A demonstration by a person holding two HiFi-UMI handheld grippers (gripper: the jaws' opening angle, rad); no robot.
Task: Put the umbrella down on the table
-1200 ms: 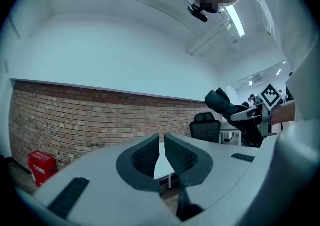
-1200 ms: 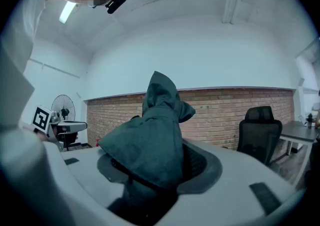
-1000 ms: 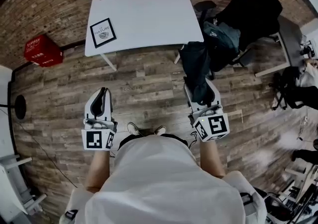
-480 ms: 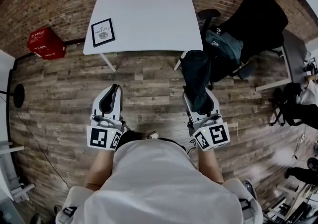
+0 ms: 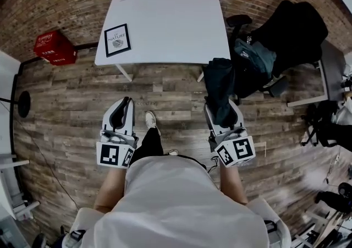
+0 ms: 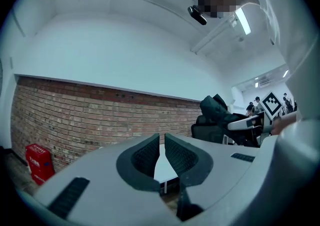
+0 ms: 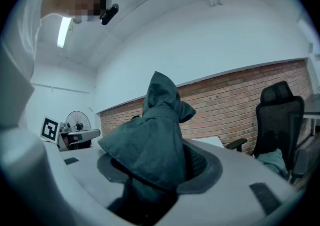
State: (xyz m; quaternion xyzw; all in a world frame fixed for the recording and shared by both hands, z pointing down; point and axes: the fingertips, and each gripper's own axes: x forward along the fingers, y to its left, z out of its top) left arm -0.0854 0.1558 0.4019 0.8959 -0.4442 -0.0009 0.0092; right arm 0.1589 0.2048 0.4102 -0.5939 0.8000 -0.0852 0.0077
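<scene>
A folded dark teal umbrella (image 5: 219,84) sticks forward out of my right gripper (image 5: 221,110), whose jaws are shut on it. In the right gripper view the umbrella's fabric (image 7: 150,140) fills the space between the pads and hides the fingertips. My left gripper (image 5: 126,102) is held level beside it on the left, its jaws together with nothing between them (image 6: 161,142). The white table (image 5: 170,21) stands ahead of both grippers, over wooden floor. Both grippers are short of its near edge.
A black-framed print (image 5: 117,40) lies on the table's left side. A red crate (image 5: 54,49) sits on the floor to the left. At the right, an office chair draped with a black coat (image 5: 289,29) and a teal bag (image 5: 256,57) stands close to the table corner.
The table has drawn nearer in the head view as the person steps forward, one shoe now out in front. Both grippers travelled with the body; the right one still grips the umbrella.
</scene>
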